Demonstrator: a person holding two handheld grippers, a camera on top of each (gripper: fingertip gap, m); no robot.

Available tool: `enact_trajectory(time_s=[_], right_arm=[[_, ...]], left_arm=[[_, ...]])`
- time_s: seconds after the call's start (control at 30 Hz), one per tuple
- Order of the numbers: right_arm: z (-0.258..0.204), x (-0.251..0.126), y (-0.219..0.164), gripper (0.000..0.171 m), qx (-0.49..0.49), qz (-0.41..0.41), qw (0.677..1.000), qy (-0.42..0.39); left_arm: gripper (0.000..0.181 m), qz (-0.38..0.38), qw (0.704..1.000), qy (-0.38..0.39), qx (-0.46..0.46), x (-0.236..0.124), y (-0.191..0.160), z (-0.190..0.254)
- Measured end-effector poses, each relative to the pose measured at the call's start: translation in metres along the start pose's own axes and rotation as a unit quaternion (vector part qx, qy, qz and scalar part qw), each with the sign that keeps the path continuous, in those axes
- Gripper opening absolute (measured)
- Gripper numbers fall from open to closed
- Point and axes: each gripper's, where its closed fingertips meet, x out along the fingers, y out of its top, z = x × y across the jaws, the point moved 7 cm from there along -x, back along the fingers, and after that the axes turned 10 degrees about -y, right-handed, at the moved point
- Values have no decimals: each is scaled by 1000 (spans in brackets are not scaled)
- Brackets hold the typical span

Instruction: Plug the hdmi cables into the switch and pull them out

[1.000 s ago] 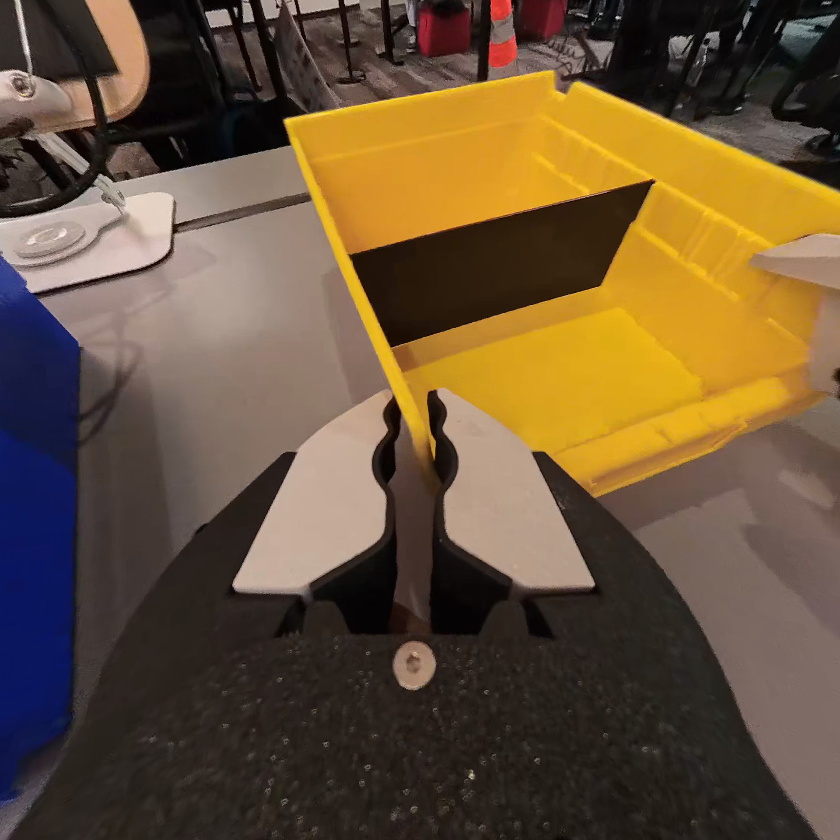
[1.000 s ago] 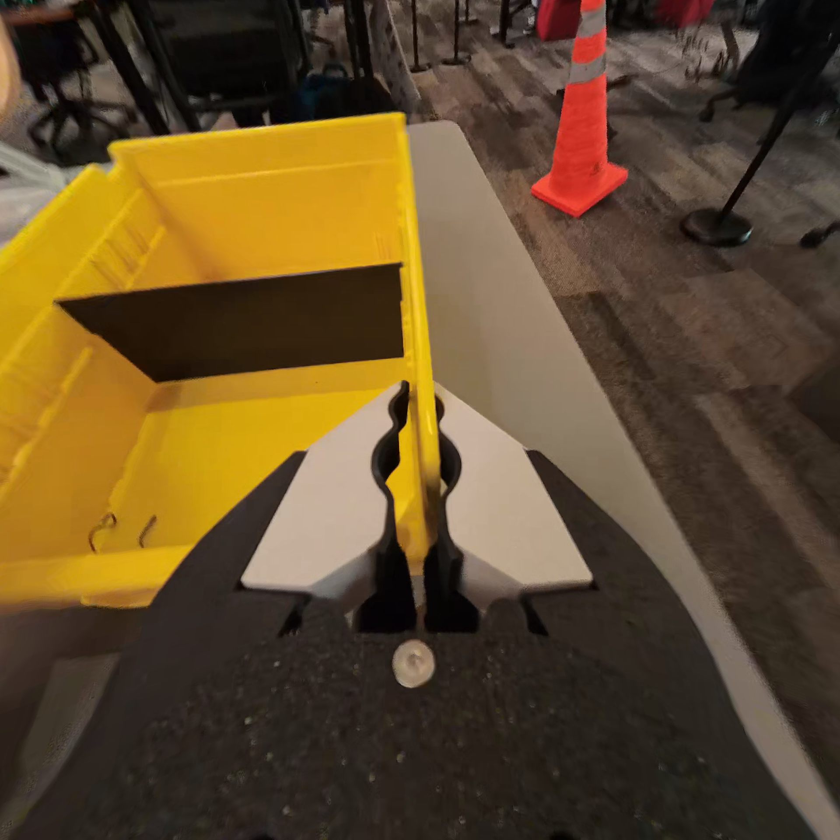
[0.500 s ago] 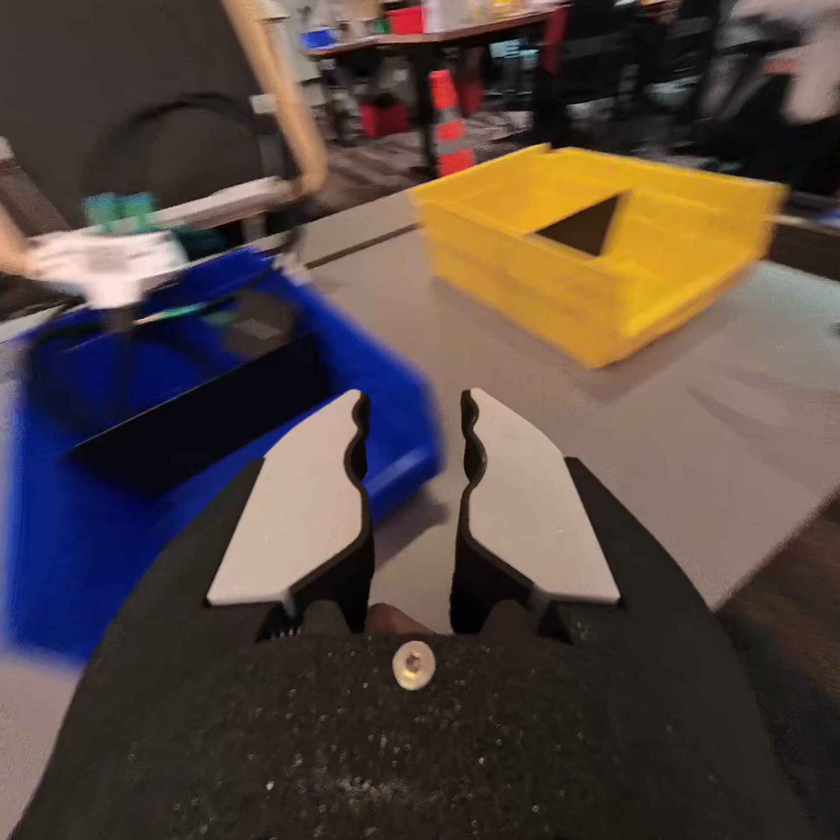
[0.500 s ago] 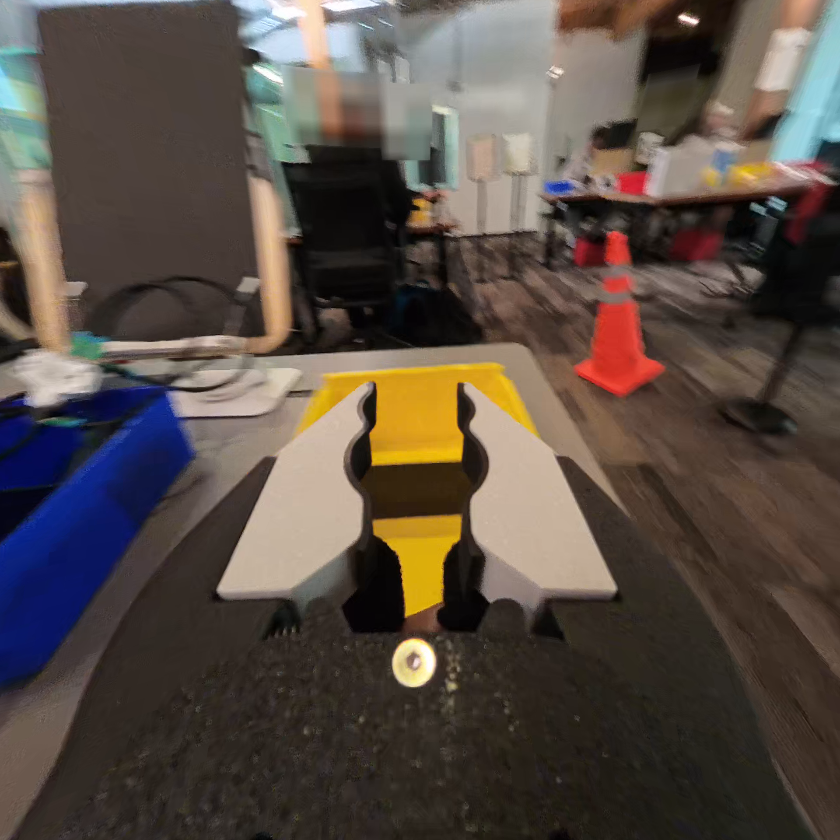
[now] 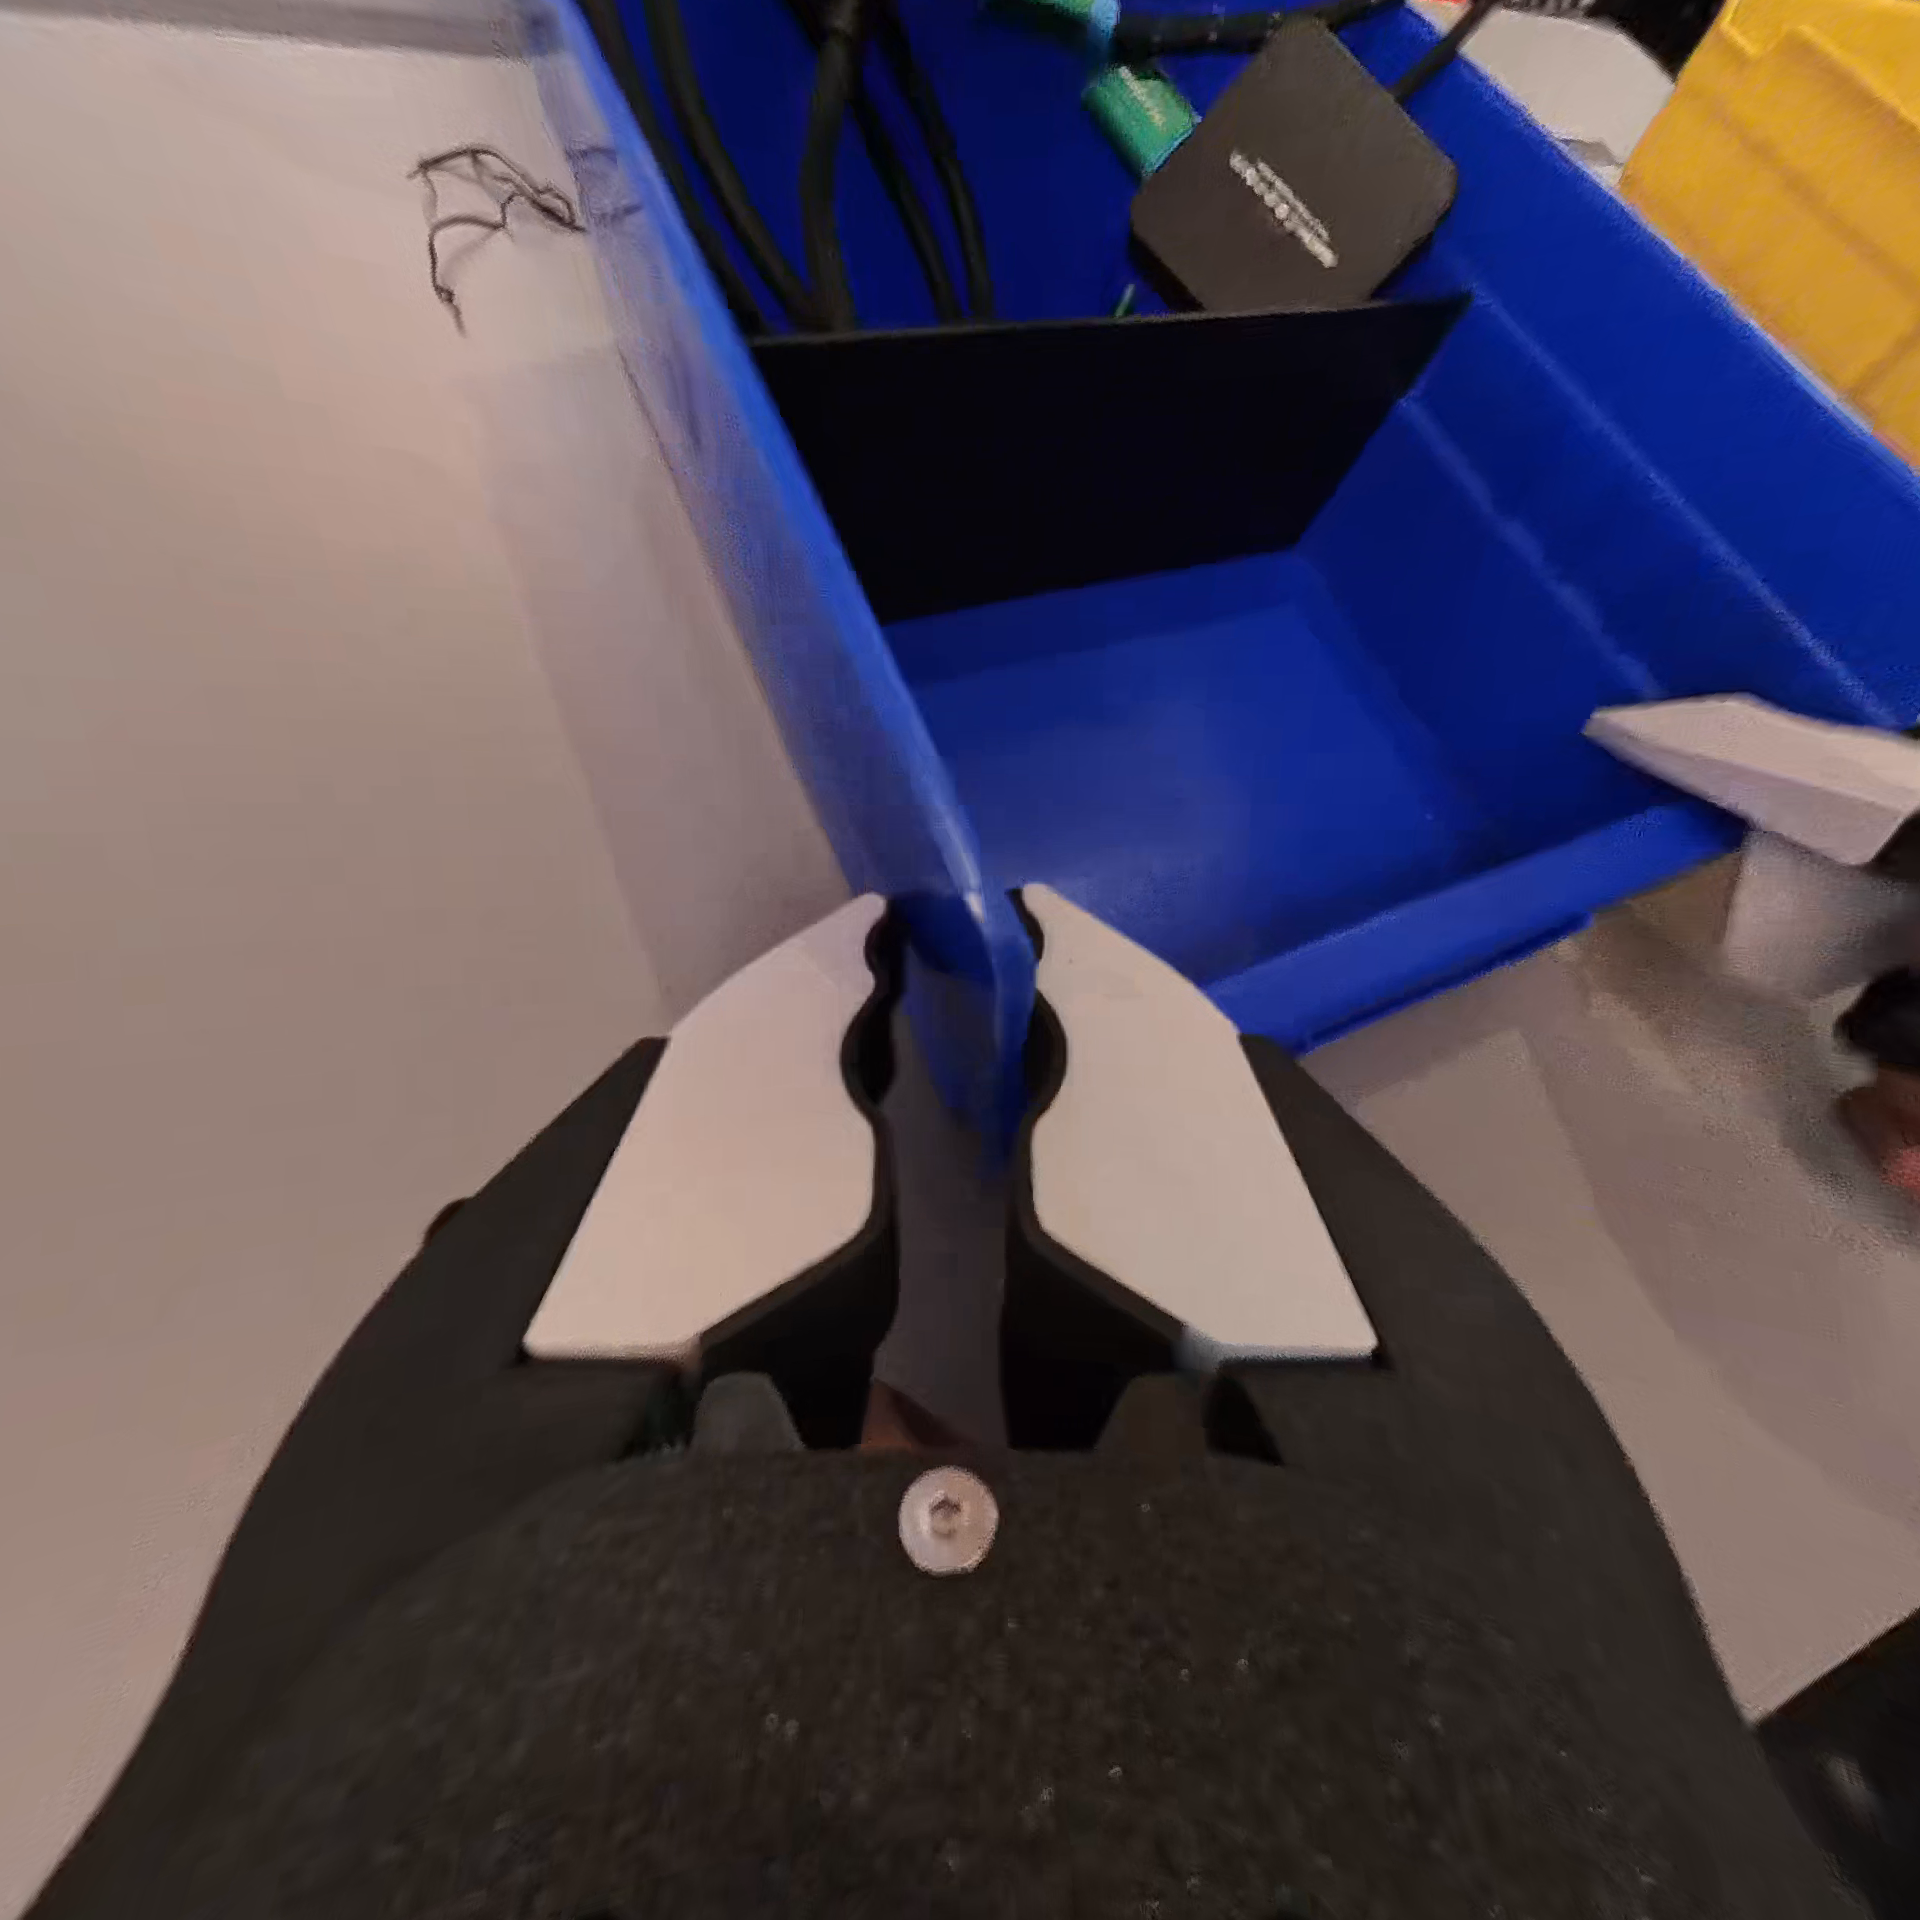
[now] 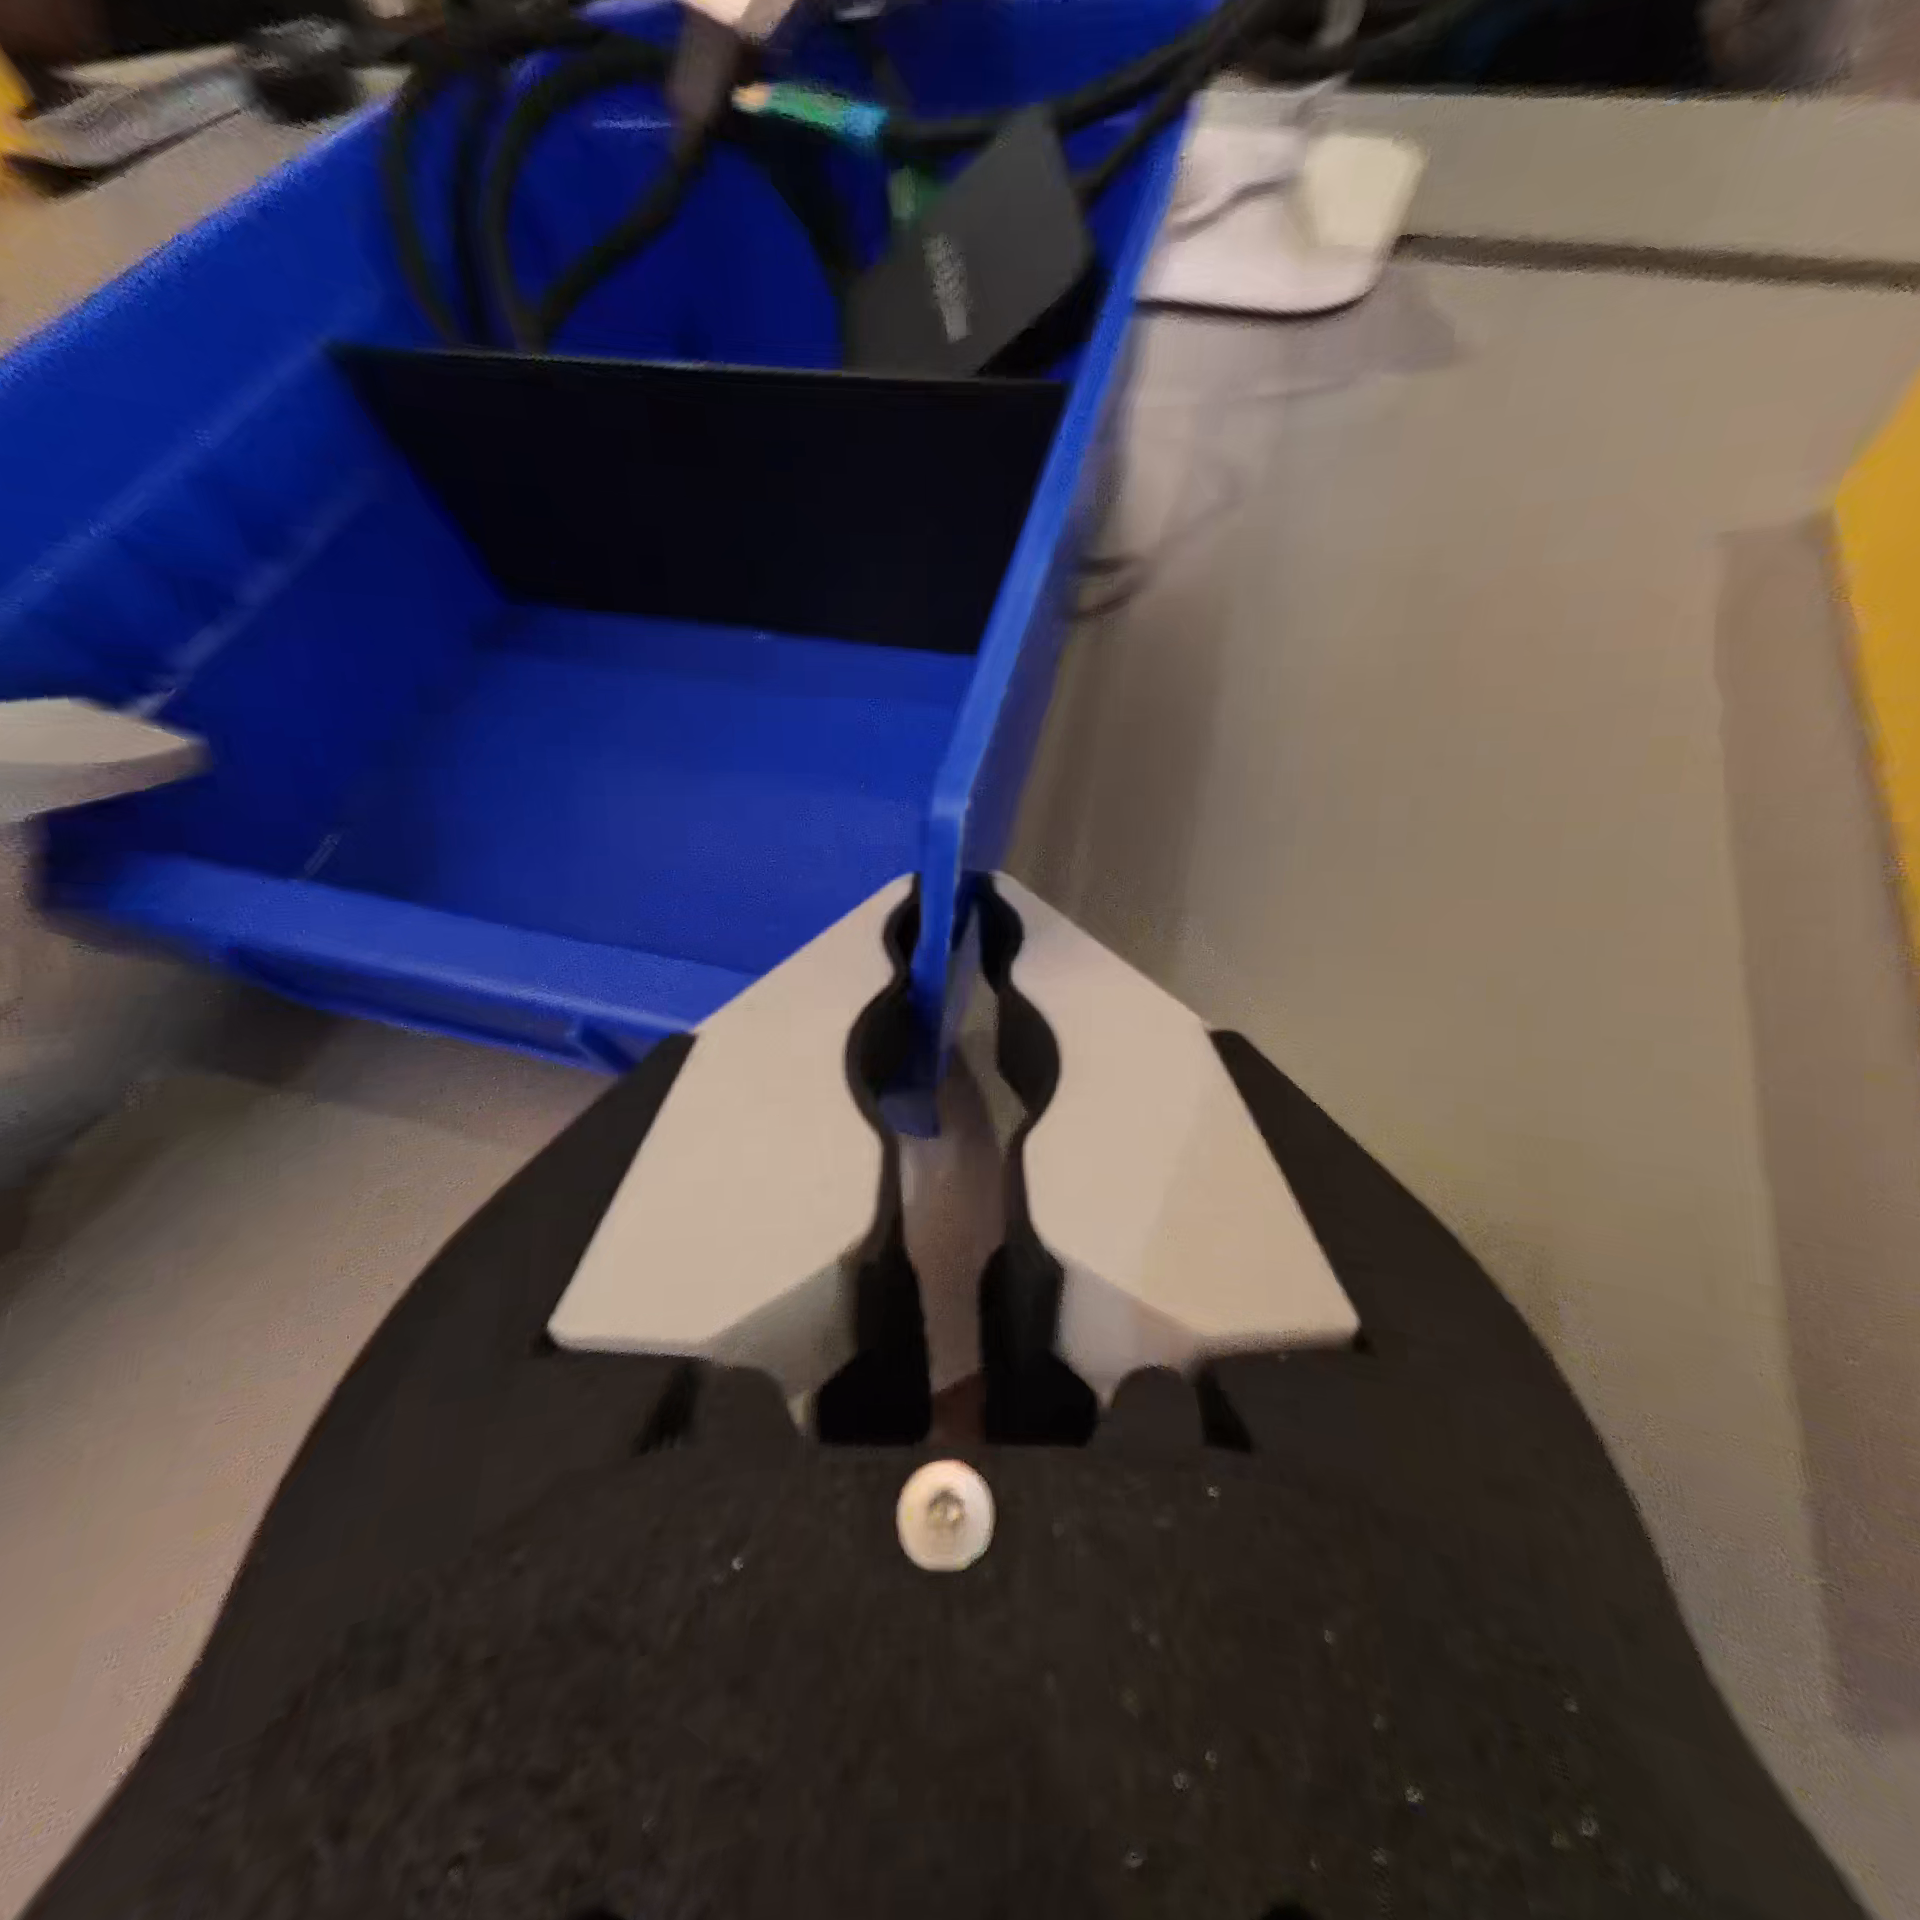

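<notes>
A blue bin [image 5: 1195, 748] stands on the grey table, split by a black divider [image 5: 1070, 447]. Behind the divider lie the black switch box [image 5: 1288, 177] and black HDMI cables [image 5: 831, 156] with green tags [image 5: 1138, 104]. The front compartment is bare. My left gripper [image 5: 954, 909] is shut on the bin's left wall near its front corner. My right gripper [image 6: 948, 888] is shut on the bin's right wall [image 6: 997, 665] near the front. The switch [image 6: 971, 265] and cables [image 6: 499, 208] also show in the right wrist view. Each view shows the other gripper's finger at its edge.
A yellow bin [image 5: 1787, 187] stands to the right of the blue one, and its corner [image 6: 1881, 582] shows in the right wrist view. A white stand base [image 6: 1278, 229] lies behind the blue bin. A loose black thread [image 5: 468, 218] lies on the table at the left. About 20 cm separates my left fingertips from my right.
Both grippers let go of the yellow bin's walls, opened, swung left to the blue bin and closed on its side walls.
</notes>
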Motion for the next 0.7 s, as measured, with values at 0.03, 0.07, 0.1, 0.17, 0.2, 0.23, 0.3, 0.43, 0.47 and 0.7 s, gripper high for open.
enact_trajectory(time_s=[0.03, 0.07, 0.1, 0.17, 0.2, 0.23, 0.3, 0.43, 0.47, 0.7], right_arm=[[0, -1, 2, 5, -4, -2, 1000, -15], [-1, -4, 5, 5, 6, -4, 999, -35], [-1, -8, 5, 4, 14, 3, 998, -57], [-3, -22, 4, 4, 15, 24, 994, -102], [-4, -31, 5, 4, 11, 38, 992, -120], [-3, -40, 8, 3, 14, 51, 989, -135], [-1, -57, 15, 2, 42, 79, 986, -141], [-12, -73, 19, 3, 51, 105, 981, -158], [-18, -75, 21, 4, 45, 111, 980, -158], [-79, -97, 40, 4, 36, 194, 971, -135]], left_arm=[[17, -14, 1000, 3, 22, 0, 1, 1], [15, -16, 999, 9, 42, -1, 2, 4], [14, -16, 998, 16, 60, -2, 2, 7], [9, -18, 991, 48, 120, -5, 0, 15], [8, -13, 989, 51, 137, -8, -1, 20], [7, -7, 990, 42, 133, -11, -1, 25], [6, 10, 991, 32, 128, -18, 2, 31], [4, 57, 985, 46, 155, -40, 17, 30], [3, 69, 983, 50, 164, -47, 21, 27], [3, 153, 962, 100, 205, -118, 28, -5]])
